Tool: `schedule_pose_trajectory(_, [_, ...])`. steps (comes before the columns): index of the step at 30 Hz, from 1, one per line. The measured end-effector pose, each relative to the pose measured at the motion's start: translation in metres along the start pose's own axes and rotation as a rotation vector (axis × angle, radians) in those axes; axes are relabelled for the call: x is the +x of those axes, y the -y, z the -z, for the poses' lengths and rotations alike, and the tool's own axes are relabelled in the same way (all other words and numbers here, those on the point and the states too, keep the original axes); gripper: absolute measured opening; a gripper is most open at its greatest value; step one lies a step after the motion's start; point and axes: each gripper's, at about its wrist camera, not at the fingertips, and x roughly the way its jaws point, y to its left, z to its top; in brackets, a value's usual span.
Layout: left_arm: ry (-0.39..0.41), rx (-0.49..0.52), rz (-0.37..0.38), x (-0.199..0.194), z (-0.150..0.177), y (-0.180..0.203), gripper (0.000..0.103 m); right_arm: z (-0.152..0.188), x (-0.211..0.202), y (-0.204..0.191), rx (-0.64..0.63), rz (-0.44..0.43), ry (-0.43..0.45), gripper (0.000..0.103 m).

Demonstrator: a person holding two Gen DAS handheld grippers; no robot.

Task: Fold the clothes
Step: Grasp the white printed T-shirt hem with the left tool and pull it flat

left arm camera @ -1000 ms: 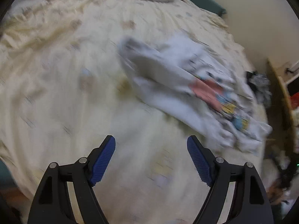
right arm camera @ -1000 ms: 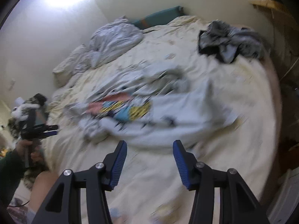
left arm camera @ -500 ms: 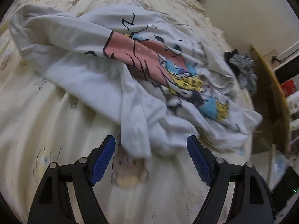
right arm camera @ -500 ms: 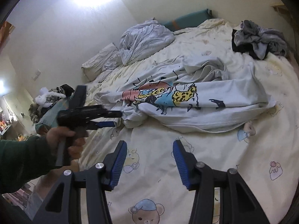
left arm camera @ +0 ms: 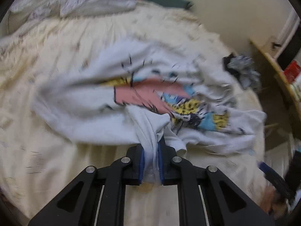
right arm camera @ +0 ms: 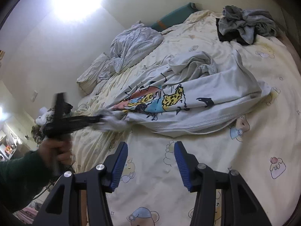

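A white T-shirt [left arm camera: 90, 101] with a pink, yellow and blue cartoon print lies crumpled across the cream bedsheet [left arm camera: 56, 162]. My left gripper [left arm camera: 151, 150] is shut on a bunched edge of the shirt, white cloth squeezed between the blue pads. In the right wrist view the same T-shirt [right arm camera: 216, 94] spreads over the middle of the bed, and the left gripper [right arm camera: 101, 119], blurred and held by a hand, pinches its left end. My right gripper [right arm camera: 150, 150] stands open above the cream bedsheet [right arm camera: 244, 160], short of the shirt's hem, with nothing between its fingers.
A grey and black clothes pile [right arm camera: 244, 24] lies at the bed's far right corner. A rumpled grey duvet [right arm camera: 131, 47] and pillow [right arm camera: 92, 73] sit at the head, beside a teal cushion [right arm camera: 175, 17]. A wooden shelf [left arm camera: 278, 75] stands to the right of the bed.
My left gripper was open over the shirt's edge; now it has shut on the bunched cloth and is moving, blurring the view. The right gripper has stayed open, now lower and nearer the sheet.
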Motion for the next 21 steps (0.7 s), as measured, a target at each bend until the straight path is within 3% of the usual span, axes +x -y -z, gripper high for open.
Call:
schedule_pose_trajectory(4, [0.052, 0.039, 0.019, -0.058, 0.001, -0.008, 0.012, 0.001, 0.000, -0.003, -0.016, 0.014, 0.001, 0.052])
schedule_pose_trajectory(8, [0.025, 0.057, 0.003, -0.087, 0.024, -0.033, 0.013, 0.005, 0.002, -0.005, -0.030, 0.020, -0.022, 0.052])
schedule_pose_trajectory(15, [-0.053, -0.058, -0.009, -0.075, 0.073, -0.093, 0.013, 0.015, 0.001, 0.007, 0.054, 0.046, -0.085, 0.052])
schedule_pose_trajectory(21, [-0.038, -0.114, -0.018, -0.062, 0.090, -0.117, 0.013, 0.017, 0.015, 0.033, 0.242, 0.085, -0.129, 0.052])
